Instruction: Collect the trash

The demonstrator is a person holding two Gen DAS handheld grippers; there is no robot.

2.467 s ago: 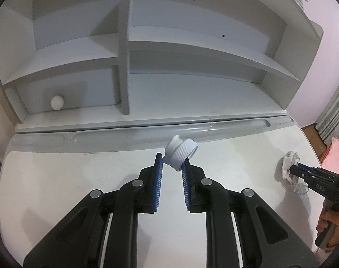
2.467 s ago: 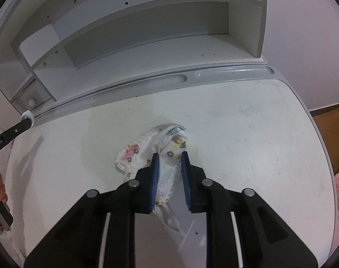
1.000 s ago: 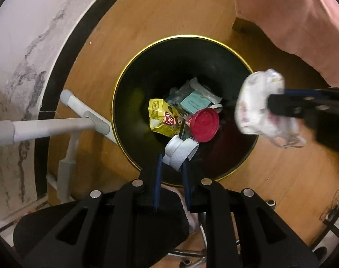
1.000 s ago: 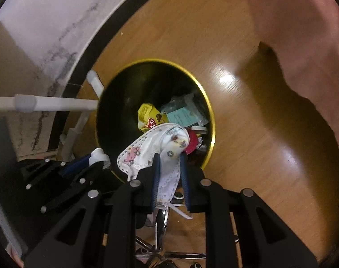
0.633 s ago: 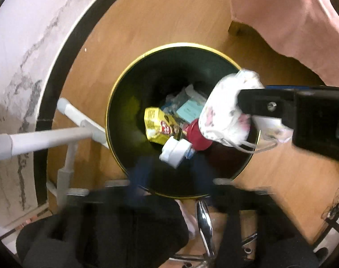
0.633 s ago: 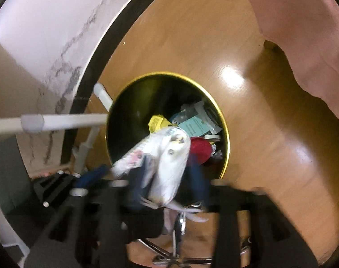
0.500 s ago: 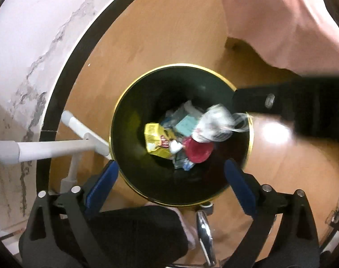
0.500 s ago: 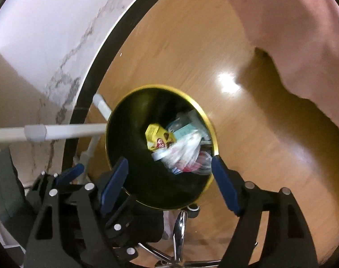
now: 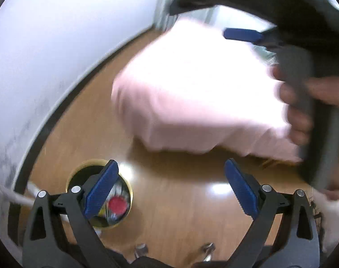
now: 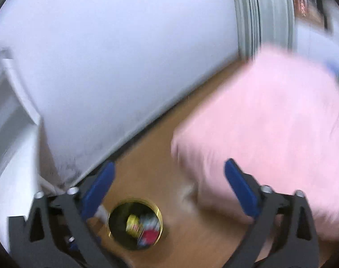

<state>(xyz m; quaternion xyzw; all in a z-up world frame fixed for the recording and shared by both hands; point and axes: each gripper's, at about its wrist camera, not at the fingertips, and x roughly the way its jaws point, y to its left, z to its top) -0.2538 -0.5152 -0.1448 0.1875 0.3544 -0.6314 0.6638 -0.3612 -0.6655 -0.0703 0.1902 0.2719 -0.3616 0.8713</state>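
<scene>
**Both grippers wide and bare above the bin**

The left gripper (image 9: 170, 187) stood with its blue pads (image 9: 101, 187) spread far apart and nothing between them. In its view the black bin with the gold rim (image 9: 129, 195) sat on the wooden floor (image 9: 180, 223) at the lower left of the frame, partly hidden behind the left pad. A red lid (image 9: 117, 204) showed inside it among other scraps too blurred to name.

The right gripper (image 10: 168, 187) had just been opening its jaws, and they too stood wide with nothing held. Low in the middle of that view lay the bin (image 10: 159, 217), with a yellow packet (image 10: 133, 223) and the red lid (image 10: 150, 236) inside. A white wall (image 10: 113, 55) filled the upper left, and a pink cloth (image 10: 270, 122) covered the right side, all smeared by motion.

In the left view the right gripper (image 9: 243, 34) crossed the upper right of the frame, one blue pad showing, with a person's hand (image 9: 303, 105) wrapped around its dark handle. The pink cloth (image 9: 191, 89) lay behind it, bright and blurred, above the floor.
</scene>
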